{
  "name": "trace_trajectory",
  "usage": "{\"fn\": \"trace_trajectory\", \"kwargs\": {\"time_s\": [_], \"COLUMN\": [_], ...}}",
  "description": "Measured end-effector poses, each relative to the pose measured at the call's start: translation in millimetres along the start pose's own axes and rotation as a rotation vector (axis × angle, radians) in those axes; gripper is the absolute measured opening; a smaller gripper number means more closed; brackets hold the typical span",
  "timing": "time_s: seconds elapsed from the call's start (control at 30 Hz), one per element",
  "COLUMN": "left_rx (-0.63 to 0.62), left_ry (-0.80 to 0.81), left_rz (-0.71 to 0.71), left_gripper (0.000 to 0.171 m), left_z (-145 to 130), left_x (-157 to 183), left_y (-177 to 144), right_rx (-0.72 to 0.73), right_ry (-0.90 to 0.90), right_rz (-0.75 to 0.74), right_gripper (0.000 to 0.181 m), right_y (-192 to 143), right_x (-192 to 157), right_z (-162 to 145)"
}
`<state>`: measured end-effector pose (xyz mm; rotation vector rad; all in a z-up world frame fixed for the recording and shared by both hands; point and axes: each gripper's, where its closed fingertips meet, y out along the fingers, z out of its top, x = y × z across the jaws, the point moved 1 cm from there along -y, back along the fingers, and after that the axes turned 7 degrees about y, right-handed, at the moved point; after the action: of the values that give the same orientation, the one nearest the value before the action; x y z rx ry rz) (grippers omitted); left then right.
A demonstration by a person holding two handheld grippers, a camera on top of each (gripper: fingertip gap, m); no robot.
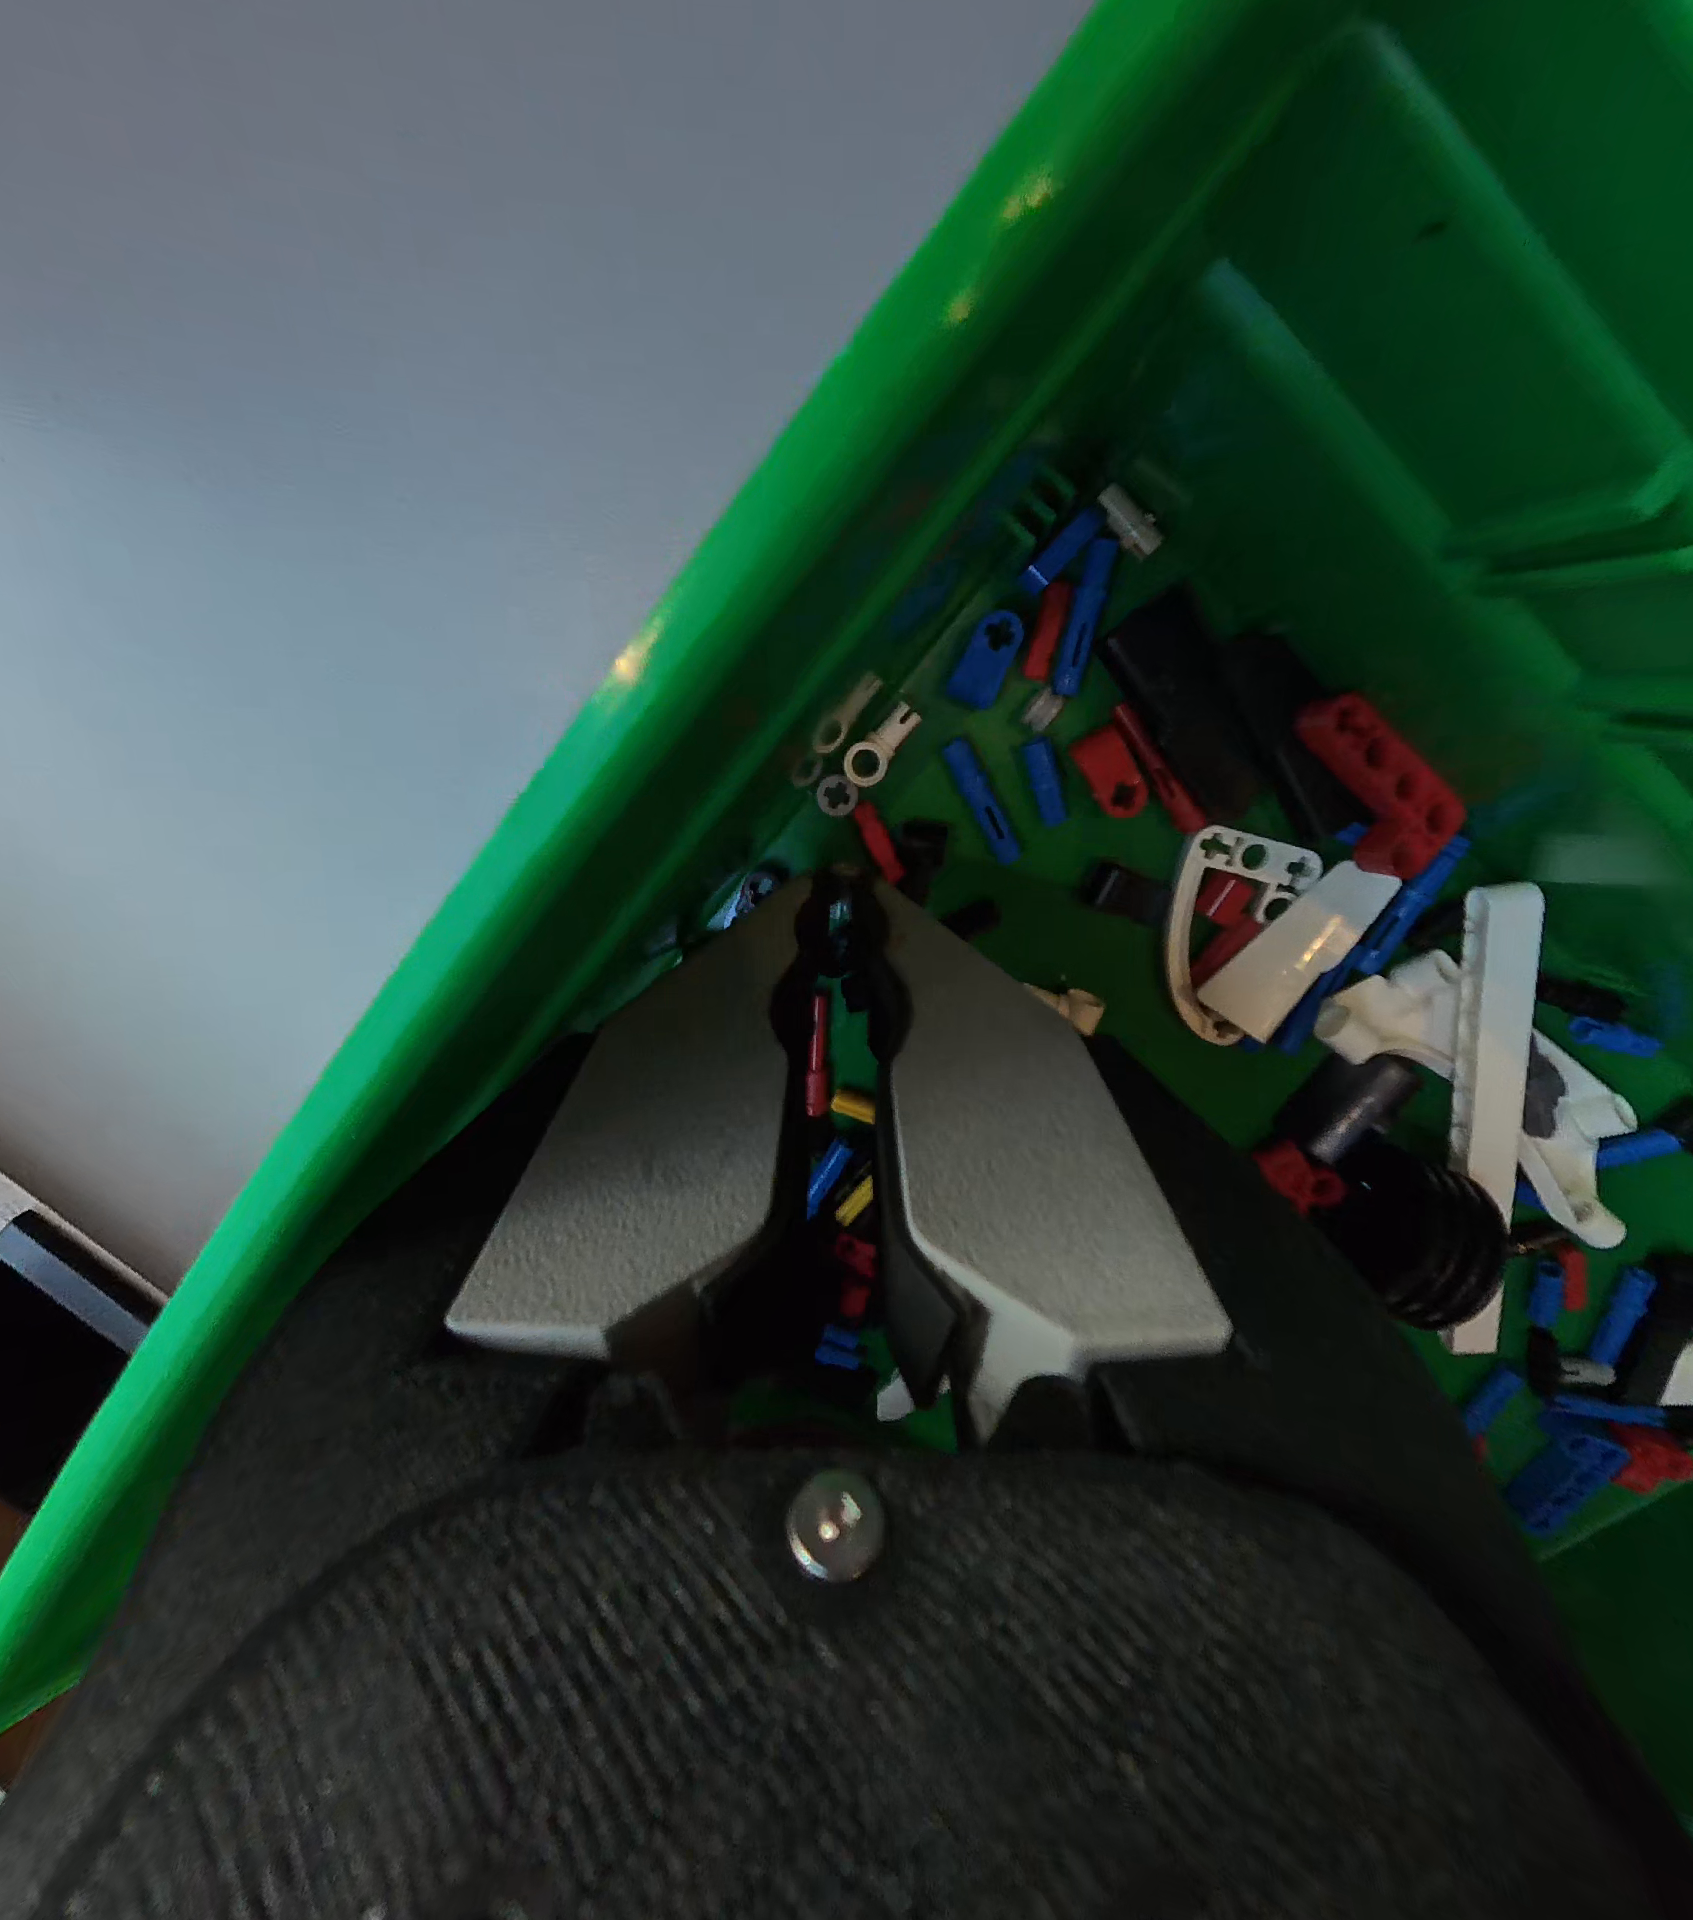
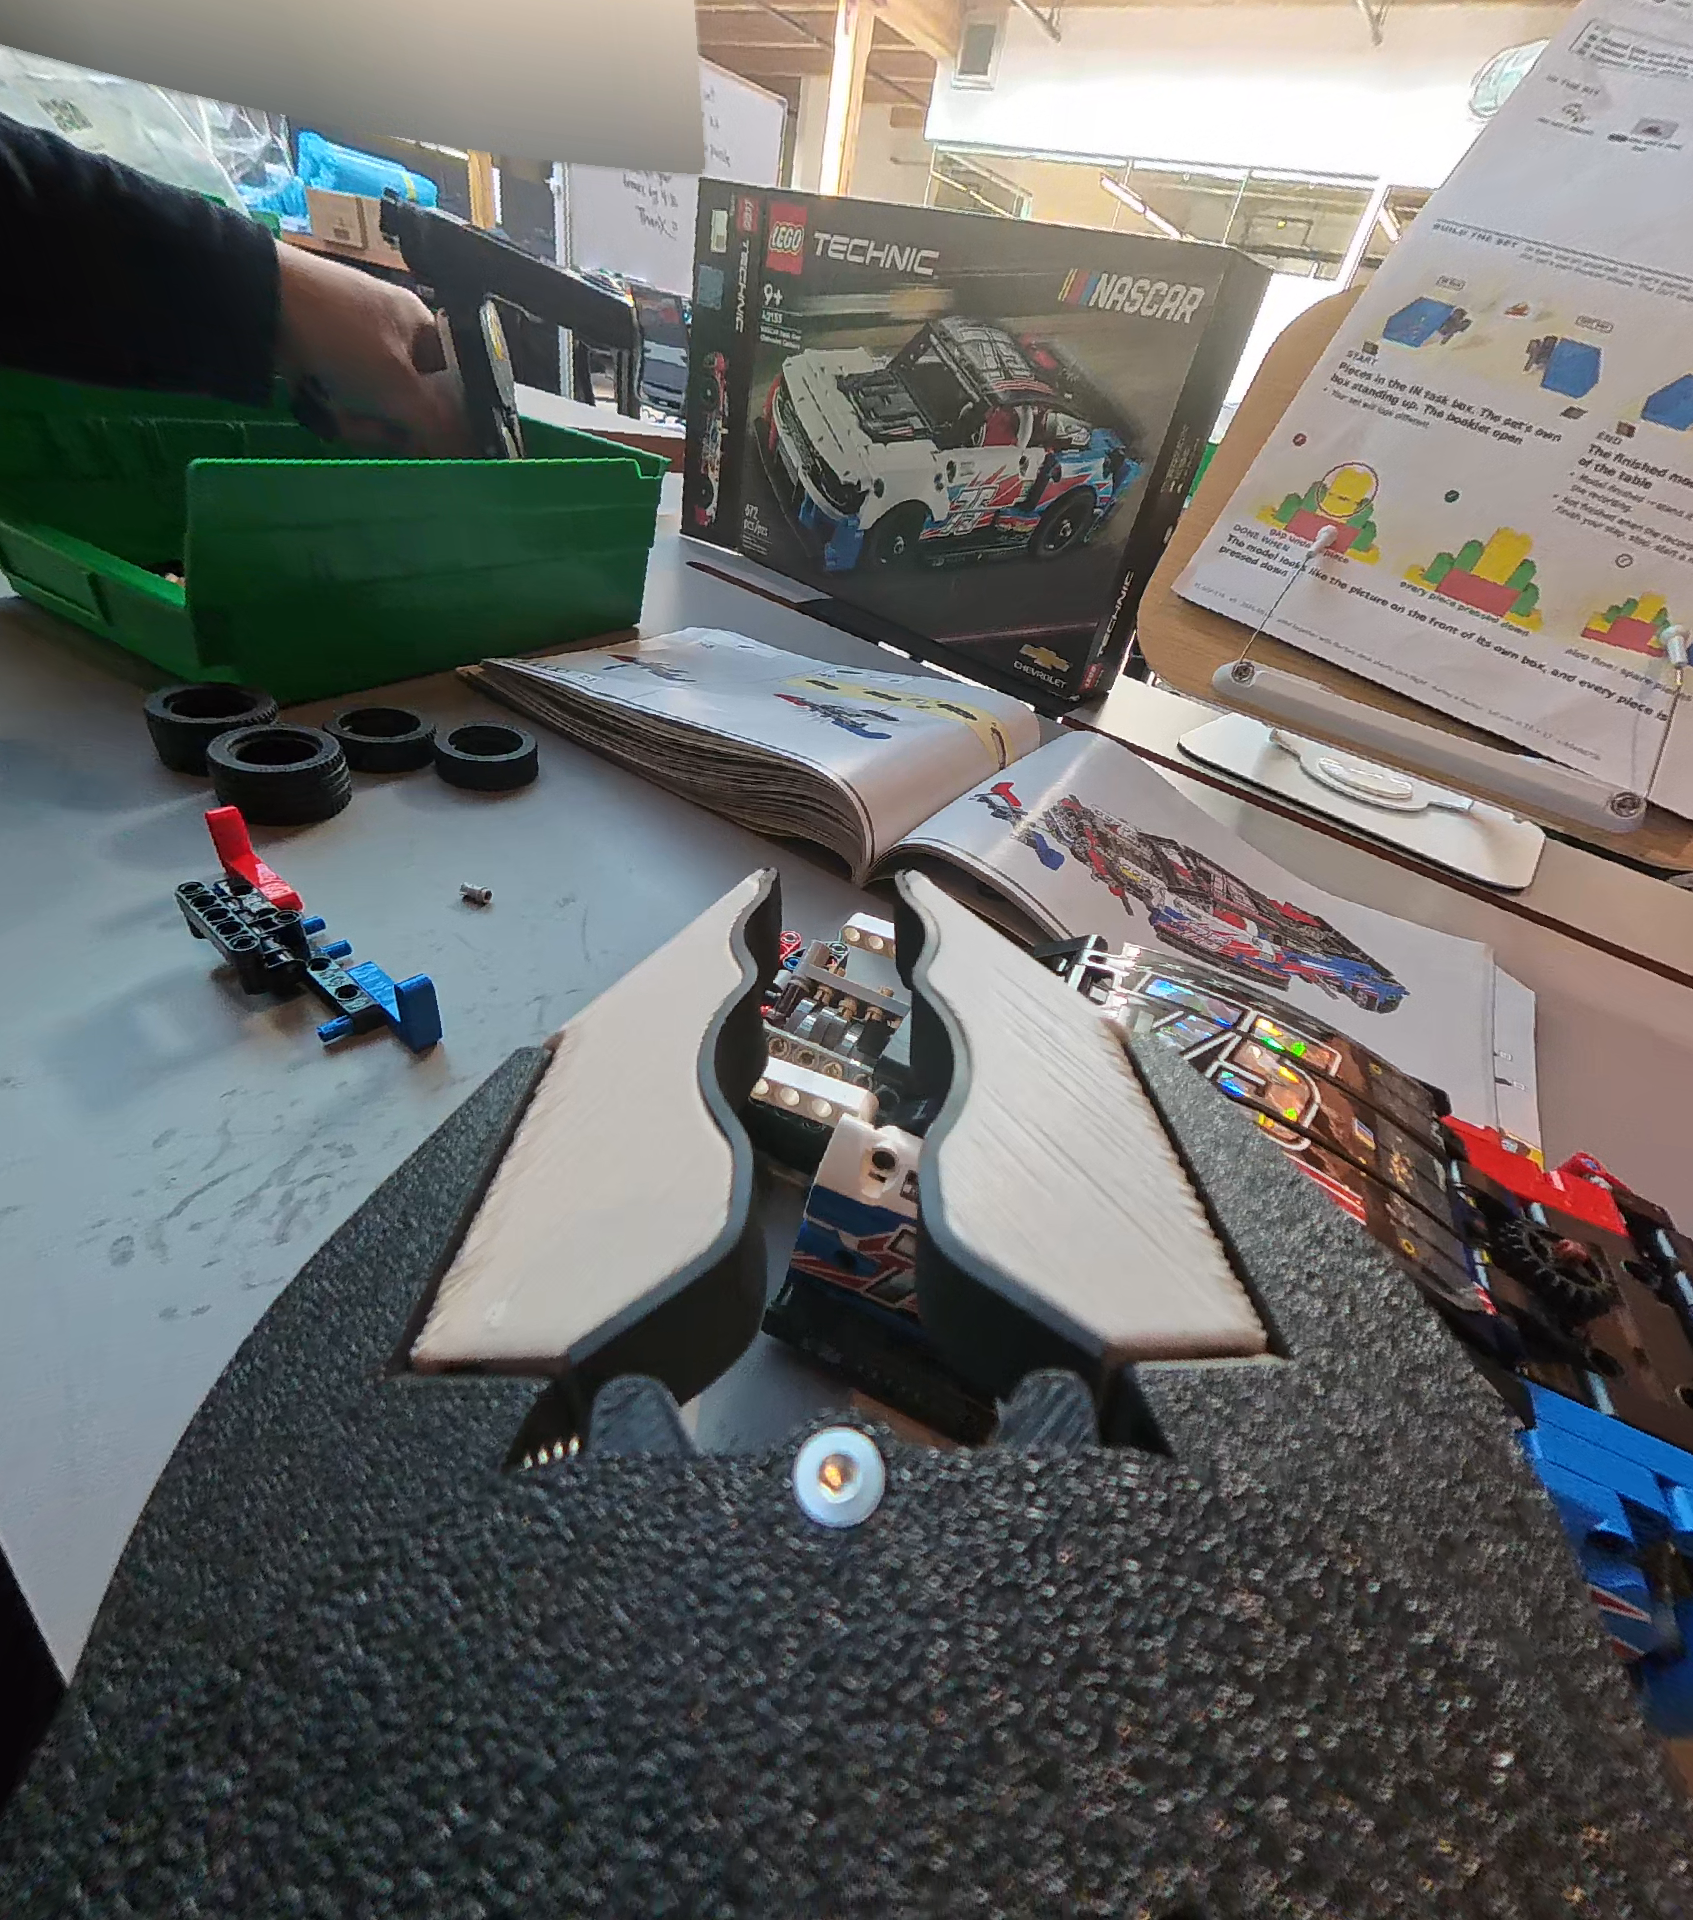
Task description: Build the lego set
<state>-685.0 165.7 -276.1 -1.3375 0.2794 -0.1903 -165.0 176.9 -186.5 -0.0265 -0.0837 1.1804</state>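
Note:
My left gripper (image 1: 847,891) reaches into a green bin (image 1: 676,644) of loose red, blue, black and white Lego pieces (image 1: 1050,727), close to its left wall. Its fingertips are pinched together on a small dark piece (image 1: 837,925). It also shows far off in the right wrist view (image 2: 483,353), held by a hand over the bin (image 2: 406,551). My right gripper (image 2: 837,894) is closed around the front of a partly built car (image 2: 1600,1340) with black, red and blue parts. The car's grey and white section (image 2: 826,1039) sits between the fingers.
Several black tyres (image 2: 276,769) lie on the grey table by the bin. A small black sub-assembly with red and blue parts (image 2: 302,940) and a tiny grey bush (image 2: 476,891) lie to the left. The open booklet (image 2: 800,738), set box (image 2: 967,436) and a sheet on a stand (image 2: 1507,416) stand behind. There is about 50 cm between the tips of the two grippers.

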Motion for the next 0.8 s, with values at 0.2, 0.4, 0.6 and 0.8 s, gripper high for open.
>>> {"fn": "trace_trajectory", "kwargs": {"time_s": [0.2, 0.4, 0.6, 0.8], "left_rx": [0.03, 0.26, 0.541, 0.322], "left_ry": [0.015, 0.104, 0.381, 0.554], "left_rz": [0.001, -0.027, -0.198, -0.334], "left_gripper": [0.002, 0.003, 0.002, 0.002], "left_z": [3.7, 35.3, 68.2, 50.8], "left_x": [5.1, 58.2, 220.6, 335.6], "left_y": [-13.2, -100.6, -170.4, -86.3], "right_rx": [0.004, 0.006, 0.003, 0.012], "right_ry": [0.001, -0.004, -0.021, -0.039], "right_rz": [0.002, 0.008, 0.006, 0.005], "right_gripper": [0.02, 0.02, 0.019, 0.018], "right_y": [-0.4, -0.6, -0.1, -1.1], "right_x": [0.0, -1.4, -3.1, -5.1], "right_z": [0.5, 0.7, 0.2, 1.5]}}
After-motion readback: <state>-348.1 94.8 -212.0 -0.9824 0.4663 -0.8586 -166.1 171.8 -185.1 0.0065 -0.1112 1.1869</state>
